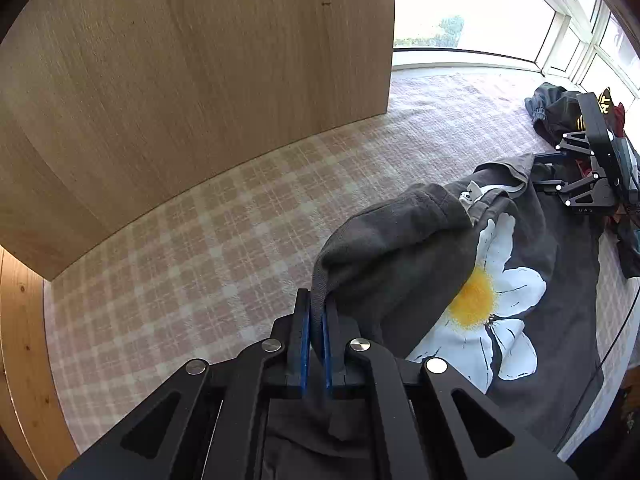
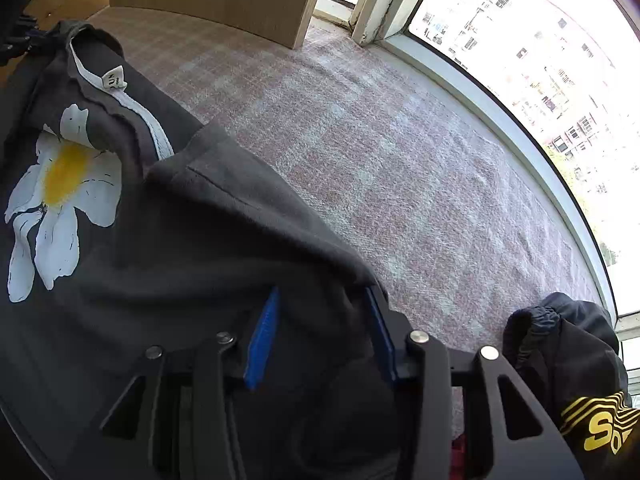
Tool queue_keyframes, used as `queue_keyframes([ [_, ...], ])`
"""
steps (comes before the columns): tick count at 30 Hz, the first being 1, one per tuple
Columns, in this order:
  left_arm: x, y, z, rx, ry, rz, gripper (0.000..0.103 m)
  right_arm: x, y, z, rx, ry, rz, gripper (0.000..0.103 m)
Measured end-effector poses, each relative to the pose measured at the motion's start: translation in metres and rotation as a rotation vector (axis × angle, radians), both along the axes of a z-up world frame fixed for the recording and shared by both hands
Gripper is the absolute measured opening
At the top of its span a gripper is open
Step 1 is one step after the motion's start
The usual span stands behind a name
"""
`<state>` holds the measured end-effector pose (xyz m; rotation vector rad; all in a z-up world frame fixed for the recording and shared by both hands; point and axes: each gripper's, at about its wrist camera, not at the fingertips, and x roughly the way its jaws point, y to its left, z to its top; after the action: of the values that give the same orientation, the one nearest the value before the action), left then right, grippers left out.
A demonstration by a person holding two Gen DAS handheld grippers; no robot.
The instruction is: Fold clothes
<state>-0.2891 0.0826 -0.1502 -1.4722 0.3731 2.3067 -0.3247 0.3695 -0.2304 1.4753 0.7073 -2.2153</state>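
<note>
A dark grey T-shirt (image 1: 400, 248) with a white and yellow daisy print (image 1: 480, 300) lies on the plaid-covered surface, its collar label (image 1: 470, 194) facing up. My left gripper (image 1: 316, 300) is shut on a folded edge of the shirt, and the cloth rises in a hump from its pads. In the right wrist view the same T-shirt (image 2: 180, 240) drapes between the spread blue pads (image 2: 262, 340) of my right gripper (image 2: 322, 294), which stands open. From the left wrist view the right gripper (image 1: 546, 170) sits at the shirt's far edge near the collar.
A tall wooden panel (image 1: 180, 80) stands on the plaid cover (image 1: 200, 240) at the back left. Windows (image 2: 520, 40) run along the far side. A pile of dark clothes (image 2: 568, 360) with yellow lettering lies right of the right gripper. A thin cable (image 1: 616, 340) hangs at the right.
</note>
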Motion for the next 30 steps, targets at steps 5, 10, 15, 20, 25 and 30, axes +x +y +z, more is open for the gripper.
queue_keyframes([
  [5,-0.047,-0.007,-0.001,-0.146,0.087,0.007,0.008,-0.037,0.009,0.012,0.073,0.120,-0.142,0.001],
  [10,-0.060,-0.019,-0.009,-0.197,0.077,0.026,0.026,-0.057,0.035,0.032,-0.035,0.099,-0.341,0.008],
  [15,0.008,-0.038,0.017,-0.191,0.120,-0.038,0.040,0.009,0.050,0.062,-0.291,0.033,-0.376,0.044],
  [20,0.073,-0.033,0.002,-0.108,0.035,-0.120,0.042,0.086,0.032,0.043,-0.260,-0.030,-0.332,0.044],
  [25,0.118,0.026,-0.049,-0.177,-0.043,-0.296,0.042,0.131,0.019,0.021,-0.281,-0.108,-0.328,0.044],
  [30,0.113,0.048,-0.070,-0.175,-0.059,-0.299,0.043,0.154,0.030,0.022,-0.298,-0.121,-0.374,0.044],
])
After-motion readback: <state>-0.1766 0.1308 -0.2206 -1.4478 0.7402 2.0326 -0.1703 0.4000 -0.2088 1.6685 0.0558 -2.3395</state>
